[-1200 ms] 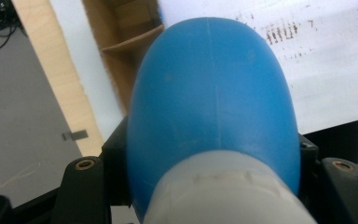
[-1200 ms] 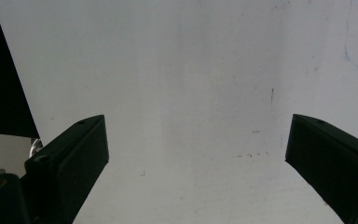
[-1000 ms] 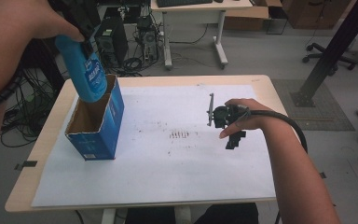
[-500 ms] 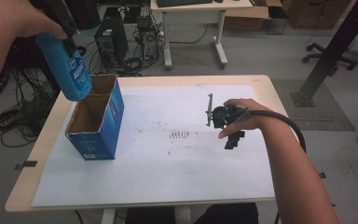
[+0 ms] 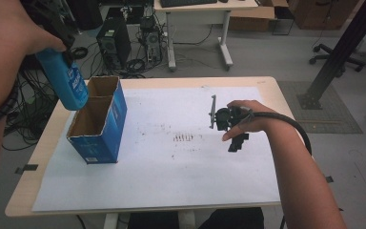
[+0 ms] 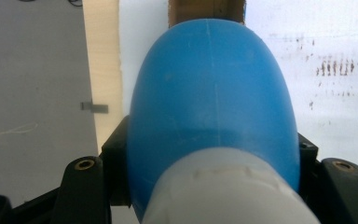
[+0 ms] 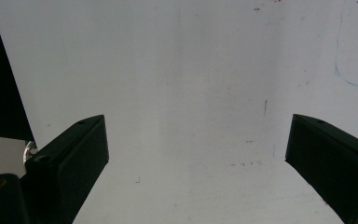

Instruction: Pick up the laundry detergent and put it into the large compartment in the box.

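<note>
Open blue carton stands near the table's left edge on white paper; its brown interior shows nothing inside. Left gripper clamps a blue bottle just above the carton's left rim, tilted; label print unreadable. Right gripper, jaws apart and holding nothing, rests on the paper toward the right edge.

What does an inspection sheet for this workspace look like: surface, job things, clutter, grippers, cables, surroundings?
Surface: table under a white sheet with dark specks.
Job things: blue bottle held in the air beside the open blue box.
Clutter: nothing seen.
Grippers: left gripper shut on bottle; right gripper open over the sheet.
Cables: black cable over the right forearm.
Surroundings: computer towers, desk, office chair.
</note>
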Demonstrator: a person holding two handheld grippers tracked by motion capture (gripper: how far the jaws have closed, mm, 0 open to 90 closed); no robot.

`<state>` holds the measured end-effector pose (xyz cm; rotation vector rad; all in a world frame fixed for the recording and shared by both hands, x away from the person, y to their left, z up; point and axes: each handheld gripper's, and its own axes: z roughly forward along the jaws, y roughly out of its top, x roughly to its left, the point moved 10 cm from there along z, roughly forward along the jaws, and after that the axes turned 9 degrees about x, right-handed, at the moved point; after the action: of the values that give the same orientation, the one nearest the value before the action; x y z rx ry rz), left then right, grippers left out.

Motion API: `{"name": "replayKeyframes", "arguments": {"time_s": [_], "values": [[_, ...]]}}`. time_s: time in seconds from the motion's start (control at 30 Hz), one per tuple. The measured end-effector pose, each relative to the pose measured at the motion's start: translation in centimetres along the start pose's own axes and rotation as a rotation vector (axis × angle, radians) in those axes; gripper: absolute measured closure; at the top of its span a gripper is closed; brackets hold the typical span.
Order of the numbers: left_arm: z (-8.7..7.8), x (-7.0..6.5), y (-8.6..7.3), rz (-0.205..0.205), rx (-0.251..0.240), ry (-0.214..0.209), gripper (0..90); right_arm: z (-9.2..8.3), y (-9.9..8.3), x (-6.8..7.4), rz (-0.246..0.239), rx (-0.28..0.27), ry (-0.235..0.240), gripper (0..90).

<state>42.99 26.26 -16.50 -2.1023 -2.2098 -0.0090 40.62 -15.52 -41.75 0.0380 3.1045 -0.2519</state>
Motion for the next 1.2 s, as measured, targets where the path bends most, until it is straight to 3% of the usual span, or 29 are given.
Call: {"name": "replayKeyframes", "arguments": {"time_s": [0.33, 0.57, 0.73, 1.07, 1.2], "values": [[1.7, 0.0, 0.2, -0.012, -0.007, -0.023, 38.4, 0.1, 0.2, 0.1, -0.013, 0.001, 0.001, 5.7], [3.2, -0.5, 0.4, 0.003, 0.002, -0.023, 38.3, 0.0, 0.2, 0.1, -0.014, 0.001, -0.002, 5.7], [5.0, -0.9, 0.7, 0.017, 0.014, -0.045, 38.4, -0.1, 0.1, 0.2, -0.016, -0.003, -0.003, 5.6], [8.1, -1.2, 1.3, 0.019, 0.029, -0.031, 38.4, 0.1, -0.1, 0.3, -0.014, -0.002, -0.002, 5.7], [9.1, -1.6, 1.4, 0.039, 0.026, -0.036, 38.4, 0.1, 0.0, 0.3, -0.019, -0.001, -0.005, 5.6]]}}
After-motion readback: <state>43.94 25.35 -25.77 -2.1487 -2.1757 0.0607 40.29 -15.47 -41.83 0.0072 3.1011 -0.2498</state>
